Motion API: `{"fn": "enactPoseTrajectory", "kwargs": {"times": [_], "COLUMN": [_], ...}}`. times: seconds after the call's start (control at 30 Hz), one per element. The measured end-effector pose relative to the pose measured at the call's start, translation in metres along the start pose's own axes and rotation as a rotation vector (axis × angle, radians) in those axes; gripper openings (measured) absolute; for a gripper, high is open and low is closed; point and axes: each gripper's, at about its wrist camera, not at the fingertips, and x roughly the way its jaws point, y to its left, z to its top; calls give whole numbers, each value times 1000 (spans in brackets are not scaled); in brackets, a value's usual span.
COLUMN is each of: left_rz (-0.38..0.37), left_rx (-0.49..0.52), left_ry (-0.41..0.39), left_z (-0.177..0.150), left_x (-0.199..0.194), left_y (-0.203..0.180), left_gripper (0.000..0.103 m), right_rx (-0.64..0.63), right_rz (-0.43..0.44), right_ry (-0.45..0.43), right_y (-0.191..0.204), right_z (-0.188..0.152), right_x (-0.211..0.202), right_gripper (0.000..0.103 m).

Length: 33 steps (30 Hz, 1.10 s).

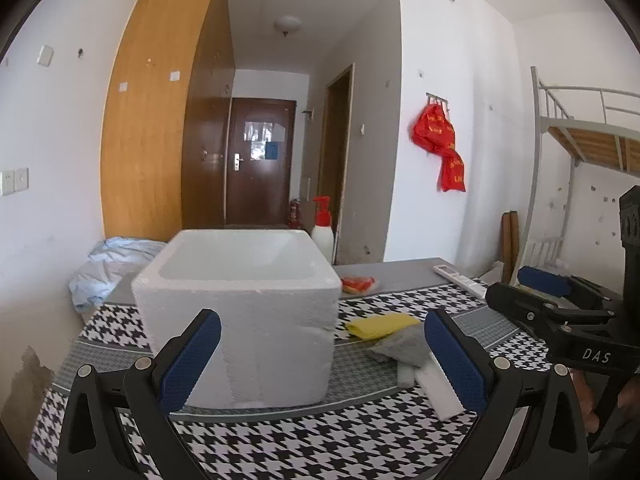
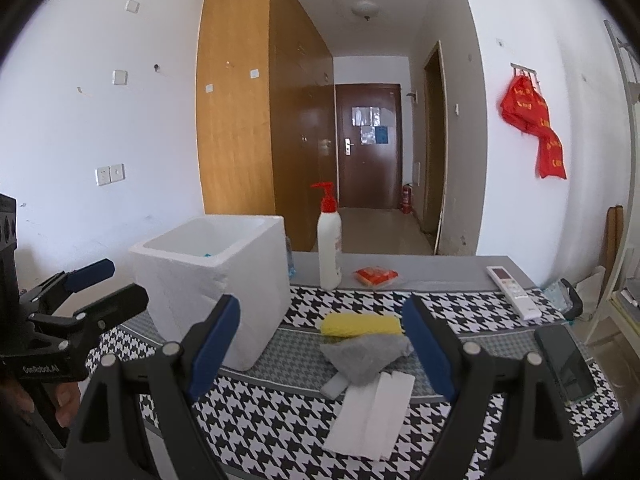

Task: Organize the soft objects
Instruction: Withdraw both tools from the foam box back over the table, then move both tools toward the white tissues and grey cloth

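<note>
Showing only rightward a phone [image 2: 566, 364], foam box [image 2: 216, 284], both claws [image 1: 322, 360] [image 2: 320, 344] released, empty.

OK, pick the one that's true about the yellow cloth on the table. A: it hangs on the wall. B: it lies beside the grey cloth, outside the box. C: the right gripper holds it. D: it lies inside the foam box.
B: the yellow cloth lies on the table against the grey cloth, outside the foam box.

Both the left gripper [image 1: 322, 354] and the right gripper [image 2: 320, 344] point slightly downward with jaws spread wide and nothing between the pads, each gripped low by a hand [image 2: 66, 398] only partly, perhaps loosely, visible.
</note>
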Motion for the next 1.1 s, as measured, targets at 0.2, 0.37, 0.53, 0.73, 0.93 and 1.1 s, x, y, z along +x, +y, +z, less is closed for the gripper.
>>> {"fn": "enactPoseTrajectory", "kwargs": {"times": [0.2, 0.37, 0.53, 0.73, 0.93, 1.1], "left_rz": [-28, -53, -84, -99, -110, -107], "left_rx": [16, 15, 15, 28, 43, 47], "left_ry": [20, 35, 67, 98, 127, 144], "left_z": [-4, -6, -10, -16, -22, -29], "left_x": [7, 15, 28, 38, 47, 52], "left_y": [-12, -19, -27, -33, -38, -35], "left_gripper": [102, 102, 102, 102, 102, 102], "right_rx": [24, 34, 52, 74, 80, 84], "right_rz": [-32, -70, -102, -118, -107, -98], "right_ry": [14, 35, 56, 100, 146, 185], "right_y": [-13, -24, -36, -46, -50, -52], "right_z": [-5, -12, -20, -32, -44, -54], "right_x": [-2, -4, -7, -1, 11, 24], "right_gripper": [87, 87, 87, 87, 87, 86]}}
